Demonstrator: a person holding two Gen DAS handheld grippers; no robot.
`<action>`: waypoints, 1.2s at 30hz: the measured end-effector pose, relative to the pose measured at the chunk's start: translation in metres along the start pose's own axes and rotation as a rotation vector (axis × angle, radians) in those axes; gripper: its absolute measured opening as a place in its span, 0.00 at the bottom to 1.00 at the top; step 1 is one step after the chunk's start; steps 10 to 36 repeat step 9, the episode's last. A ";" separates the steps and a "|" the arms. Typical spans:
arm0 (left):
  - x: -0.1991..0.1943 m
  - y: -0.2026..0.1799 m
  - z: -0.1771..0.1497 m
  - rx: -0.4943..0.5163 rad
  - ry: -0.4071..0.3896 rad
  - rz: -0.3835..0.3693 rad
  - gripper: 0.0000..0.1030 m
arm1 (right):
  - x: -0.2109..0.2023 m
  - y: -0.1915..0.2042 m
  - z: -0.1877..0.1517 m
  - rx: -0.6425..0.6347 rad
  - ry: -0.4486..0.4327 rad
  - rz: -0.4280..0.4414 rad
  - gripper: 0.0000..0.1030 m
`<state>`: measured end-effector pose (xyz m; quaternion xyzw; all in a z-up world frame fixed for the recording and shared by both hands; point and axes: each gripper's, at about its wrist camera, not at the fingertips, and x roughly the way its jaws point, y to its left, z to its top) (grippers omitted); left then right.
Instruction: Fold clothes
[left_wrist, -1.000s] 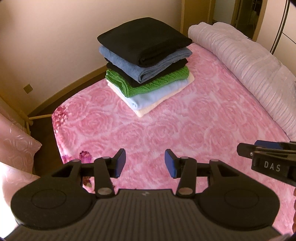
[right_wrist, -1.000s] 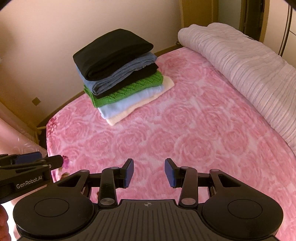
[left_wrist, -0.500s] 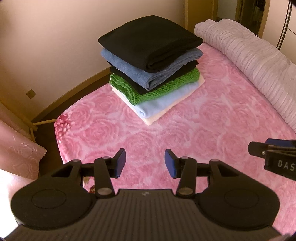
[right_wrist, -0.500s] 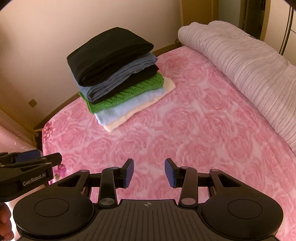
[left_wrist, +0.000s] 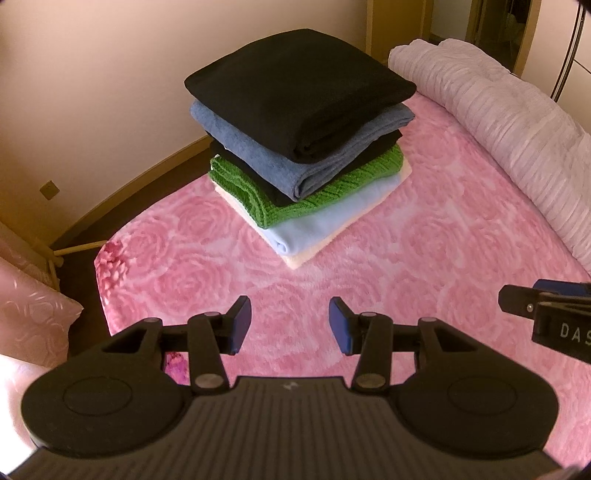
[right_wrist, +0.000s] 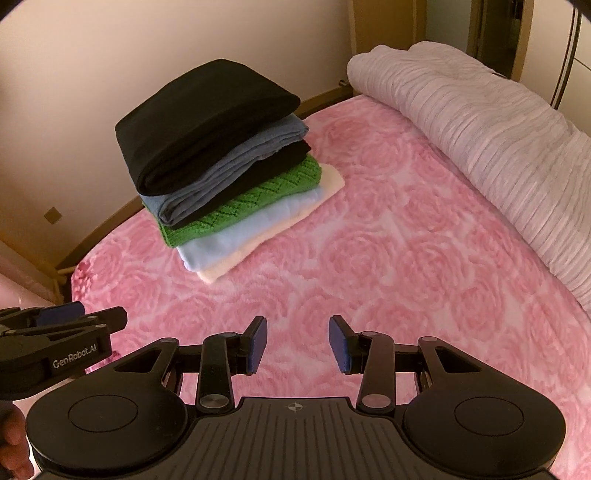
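A stack of folded clothes (left_wrist: 303, 147) (right_wrist: 221, 162) sits on the pink rose-patterned bed cover (left_wrist: 424, 258) (right_wrist: 388, 258) near its far corner: black on top, then blue-grey, black, green knit, pale blue and cream. My left gripper (left_wrist: 290, 325) hovers over the cover in front of the stack, open, with nothing between its blue pads. My right gripper (right_wrist: 297, 341) hangs beside it, to the right of the stack, also open and empty. Each gripper shows at the edge of the other's view: the right gripper (left_wrist: 546, 314), the left gripper (right_wrist: 62, 332).
A rolled pale lilac quilt (left_wrist: 517, 129) (right_wrist: 498, 147) lies along the right side of the bed. The wall and a wooden skirting (left_wrist: 140, 184) run behind the stack. A pink pillow (left_wrist: 33, 314) sits at the left beyond the bed's edge. A fingertip (right_wrist: 11, 439) shows low left.
Both grippers have moved toward the stack, which looks larger and nearer in both views. Their jaws stayed equally wide.
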<state>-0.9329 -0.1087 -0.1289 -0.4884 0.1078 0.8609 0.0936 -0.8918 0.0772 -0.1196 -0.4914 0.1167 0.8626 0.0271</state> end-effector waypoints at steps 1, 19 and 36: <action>0.002 0.001 0.002 -0.002 0.002 -0.003 0.41 | 0.001 0.001 0.002 0.000 0.000 -0.003 0.40; 0.001 0.011 0.008 0.002 -0.038 -0.008 0.41 | 0.001 0.009 0.011 0.008 -0.012 -0.024 0.40; 0.001 0.011 0.008 0.002 -0.038 -0.008 0.41 | 0.001 0.009 0.011 0.008 -0.012 -0.024 0.40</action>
